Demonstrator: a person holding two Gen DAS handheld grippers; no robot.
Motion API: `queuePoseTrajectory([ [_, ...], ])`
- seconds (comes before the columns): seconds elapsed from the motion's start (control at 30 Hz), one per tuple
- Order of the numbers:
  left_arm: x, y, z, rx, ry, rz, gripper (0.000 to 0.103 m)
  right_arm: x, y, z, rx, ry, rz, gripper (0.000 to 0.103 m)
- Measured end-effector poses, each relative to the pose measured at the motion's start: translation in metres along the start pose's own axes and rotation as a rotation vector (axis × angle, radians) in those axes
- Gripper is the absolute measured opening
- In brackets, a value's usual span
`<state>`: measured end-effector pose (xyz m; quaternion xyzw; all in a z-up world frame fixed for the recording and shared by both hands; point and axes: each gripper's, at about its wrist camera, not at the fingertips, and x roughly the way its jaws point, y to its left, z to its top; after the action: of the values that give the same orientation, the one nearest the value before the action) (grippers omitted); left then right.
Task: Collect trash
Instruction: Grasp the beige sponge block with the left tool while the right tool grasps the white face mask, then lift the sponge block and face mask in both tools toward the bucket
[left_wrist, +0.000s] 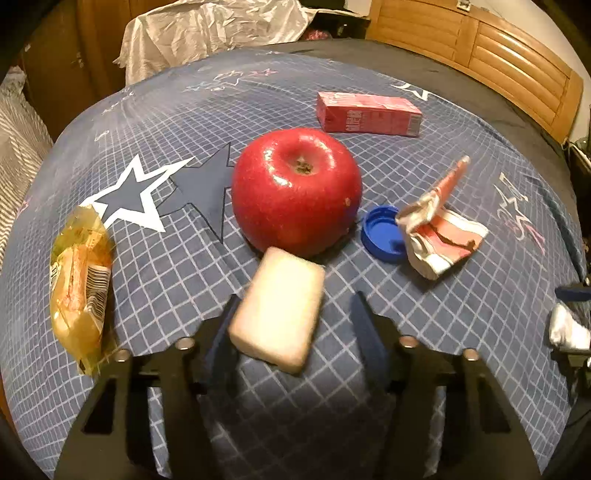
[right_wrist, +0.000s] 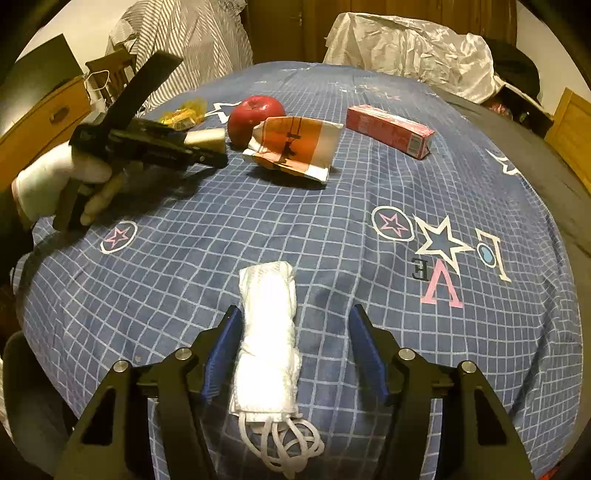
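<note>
A beige block (left_wrist: 277, 306) lies on the blue checked bedspread (left_wrist: 177, 266) between the fingers of my left gripper (left_wrist: 294, 297). Its left side is against the left finger and a gap shows at the right finger, so the jaws stand open. My right gripper (right_wrist: 295, 308) straddles a folded white face mask (right_wrist: 267, 332) with its ear loops toward the camera. The mask is near the left finger and clear of the right one, so this gripper is open too. In the right wrist view a gloved hand (right_wrist: 48, 181) holds the left gripper over the block (right_wrist: 205, 138).
Just beyond the block sits a red apple (left_wrist: 295, 188), with a blue bottle cap (left_wrist: 382, 232) and a crumpled red-and-white wrapper (left_wrist: 439, 229) to its right. A pink carton (left_wrist: 369, 112) lies farther back and a yellow snack packet (left_wrist: 79, 288) at the left. Wooden furniture rings the bed.
</note>
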<state>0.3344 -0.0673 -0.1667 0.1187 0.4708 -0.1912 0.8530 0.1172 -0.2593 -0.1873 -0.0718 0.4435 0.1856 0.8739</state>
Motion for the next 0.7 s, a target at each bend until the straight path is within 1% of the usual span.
queuePoseTrajectory([
  [0.03,0.001,0.0,0.001,-0.012,0.0,0.006,0.044,-0.001,0.001,-0.001,-0.003,-0.006,-0.008,0.056],
  [0.07,0.0,0.001,0.0,-0.016,-0.001,0.013,0.041,-0.001,0.002,-0.002,-0.002,-0.014,-0.013,0.051],
  [0.1,0.0,0.0,0.0,-0.019,-0.003,0.031,0.036,-0.002,0.003,-0.004,0.0,-0.021,-0.018,0.049],
  [0.17,-0.002,0.0,-0.003,-0.031,-0.009,0.048,0.033,-0.004,0.004,-0.007,0.002,-0.04,-0.031,0.037],
  [0.23,-0.007,-0.003,-0.007,-0.044,-0.019,0.077,0.031,-0.008,0.004,-0.009,0.02,-0.064,-0.042,0.028],
  [0.3,-0.017,-0.005,-0.013,-0.064,-0.029,0.082,0.03,-0.01,0.002,-0.011,0.042,-0.082,-0.041,0.027],
  [0.37,-0.033,-0.009,-0.025,-0.086,-0.056,0.089,0.03,-0.014,0.002,-0.012,0.059,-0.1,-0.04,0.027],
  [0.47,-0.063,-0.015,-0.047,-0.138,-0.108,0.103,0.029,-0.023,0.008,-0.013,0.078,-0.141,-0.032,0.027],
  [0.57,-0.099,-0.023,-0.07,-0.188,-0.168,0.133,0.029,-0.034,0.016,-0.013,0.09,-0.184,-0.026,0.027],
  [0.7,-0.144,-0.036,-0.096,-0.257,-0.25,0.174,0.03,-0.054,0.033,-0.002,0.108,-0.26,-0.005,0.027],
])
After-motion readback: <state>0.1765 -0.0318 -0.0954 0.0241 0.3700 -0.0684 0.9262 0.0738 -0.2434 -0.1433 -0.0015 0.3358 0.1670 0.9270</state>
